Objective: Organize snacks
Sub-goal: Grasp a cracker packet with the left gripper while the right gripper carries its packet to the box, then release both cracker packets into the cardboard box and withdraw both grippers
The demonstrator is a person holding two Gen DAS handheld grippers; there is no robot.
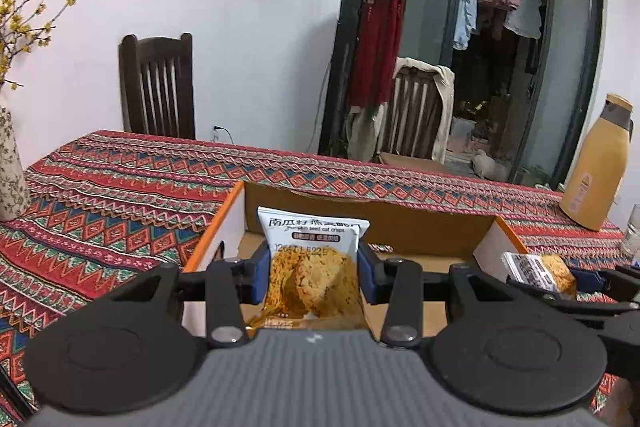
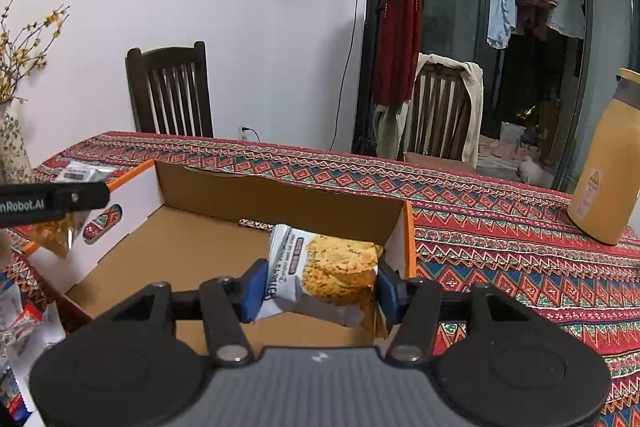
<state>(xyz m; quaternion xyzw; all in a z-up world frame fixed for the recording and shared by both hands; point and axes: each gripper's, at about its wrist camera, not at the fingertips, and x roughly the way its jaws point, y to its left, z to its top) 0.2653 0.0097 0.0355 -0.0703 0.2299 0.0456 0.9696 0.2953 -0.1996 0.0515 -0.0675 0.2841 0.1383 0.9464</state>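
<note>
Two snack packets pinched, one per gripper: my left gripper (image 1: 312,277) clamps upright packet (image 1: 313,267) | right gripper (image 2: 320,291) clamps tilted packet (image 2: 324,277) over box (image 2: 280,195) (only right view shows its floor) | patterned tablecloth (image 2: 500,247), chairs behind.

A white wall (image 1: 240,7) backs the table (image 1: 120,179) in its patterned red cloth. Two dark wooden chairs (image 1: 158,87) stand behind; a ceiling light glares in the dark glass door (image 1: 568,67).
</note>
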